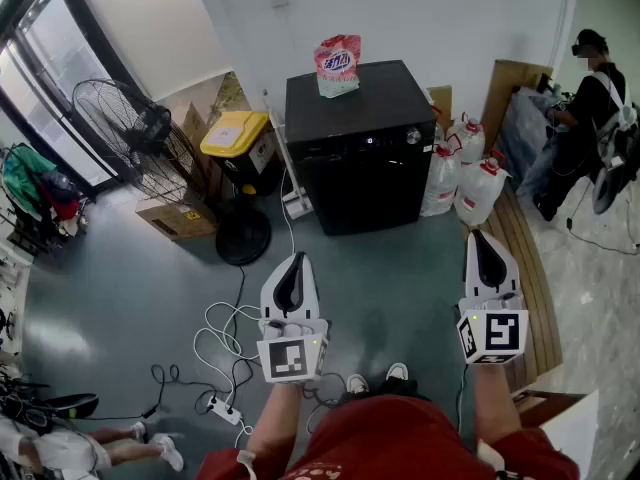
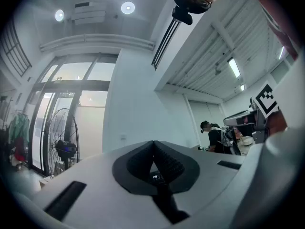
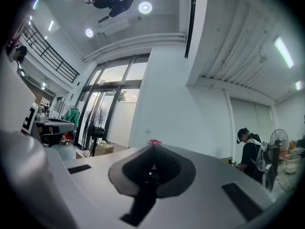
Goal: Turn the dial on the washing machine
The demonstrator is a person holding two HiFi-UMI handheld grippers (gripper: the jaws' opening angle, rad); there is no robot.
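Right gripper (image 1: 484, 250): jaws pressed together with nothing between them, held level and aimed at the far wall. Left gripper (image 1: 294, 268): jaws likewise closed and empty, tipped slightly upward. Both hang over the grey floor (image 1: 400, 268), well apart from the black washing machine (image 1: 360, 168), which stands at the floor's far edge against a white wall.

The dial (image 1: 413, 136) is a small silver knob at the right end of the machine's front control strip, near its top right corner. A pink detergent bag (image 1: 338, 65) stands on the lid by the back edge. White water jugs (image 1: 441, 178) crowd the machine's right side. A yellow bin (image 1: 235, 133) and a standing fan (image 1: 130, 128) are to its left. A white cable (image 1: 225, 338) loops across the floor near the left gripper. A person (image 1: 590, 98) stands at the far right.

The approach looks not yet begun. The right gripper seems better placed. It should open its jaws before arriving, come in level and square to the knob, and close firmly across it. Then it should twist about the knob's own axis, keeping clear of the jugs.
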